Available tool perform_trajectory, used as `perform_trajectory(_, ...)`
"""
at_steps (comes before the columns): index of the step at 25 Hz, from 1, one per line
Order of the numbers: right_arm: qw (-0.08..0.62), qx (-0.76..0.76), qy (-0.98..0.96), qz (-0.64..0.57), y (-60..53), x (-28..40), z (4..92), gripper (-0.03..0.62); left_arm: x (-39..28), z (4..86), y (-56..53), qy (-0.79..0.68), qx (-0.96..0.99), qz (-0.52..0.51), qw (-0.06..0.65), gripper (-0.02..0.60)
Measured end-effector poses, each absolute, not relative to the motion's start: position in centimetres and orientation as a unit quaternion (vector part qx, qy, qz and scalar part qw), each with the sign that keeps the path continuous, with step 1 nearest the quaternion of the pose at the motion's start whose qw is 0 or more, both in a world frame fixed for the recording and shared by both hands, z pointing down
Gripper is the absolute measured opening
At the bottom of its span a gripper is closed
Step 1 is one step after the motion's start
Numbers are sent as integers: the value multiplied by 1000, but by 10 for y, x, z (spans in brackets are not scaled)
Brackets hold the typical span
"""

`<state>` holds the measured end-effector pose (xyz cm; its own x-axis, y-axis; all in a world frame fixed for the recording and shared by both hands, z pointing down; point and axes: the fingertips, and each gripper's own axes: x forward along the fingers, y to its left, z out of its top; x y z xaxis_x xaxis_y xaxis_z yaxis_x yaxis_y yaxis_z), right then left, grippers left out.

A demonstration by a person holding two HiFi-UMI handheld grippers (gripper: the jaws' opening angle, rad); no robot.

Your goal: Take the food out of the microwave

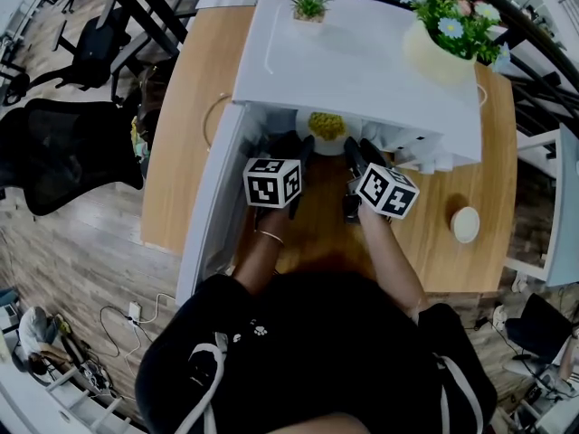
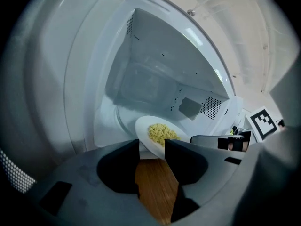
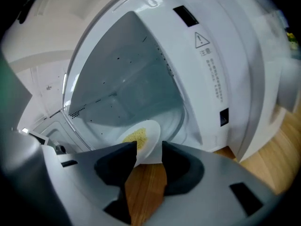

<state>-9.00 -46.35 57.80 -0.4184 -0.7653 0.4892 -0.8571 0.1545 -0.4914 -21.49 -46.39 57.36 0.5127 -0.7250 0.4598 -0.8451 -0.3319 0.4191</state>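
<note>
A white plate (image 1: pixel 327 143) of yellow food (image 1: pixel 326 124) sits at the mouth of the open white microwave (image 1: pixel 362 61). My left gripper (image 1: pixel 303 145) is shut on the plate's left rim and my right gripper (image 1: pixel 351 149) is shut on its right rim. In the left gripper view the plate (image 2: pixel 149 138) runs between the narrow jaws of the gripper (image 2: pixel 152 147), above the wooden table. The right gripper view shows the plate's edge (image 3: pixel 149 134) pinched in the gripper (image 3: pixel 149 149), with the microwave cavity (image 3: pixel 122 88) behind it.
The microwave door (image 1: pixel 213 206) swings out to the left, close to my left arm. A small potted plant (image 1: pixel 309 5) and a vase of flowers (image 1: pixel 443 39) stand on the microwave. A white round cup (image 1: pixel 465 224) rests on the wooden table (image 1: pixel 185 125) at right.
</note>
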Motion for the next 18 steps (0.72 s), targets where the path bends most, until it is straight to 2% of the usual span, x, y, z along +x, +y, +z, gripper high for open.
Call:
perform_trajectory(12,-18,504,-734,455,-453,-106,583,103,-202,581,-456,-465,792,33,395,149)
perform_trajectory(18,-29,495,-733,465,-451,-106,578,89,-201,579,-455,-459,784,16,416,132)
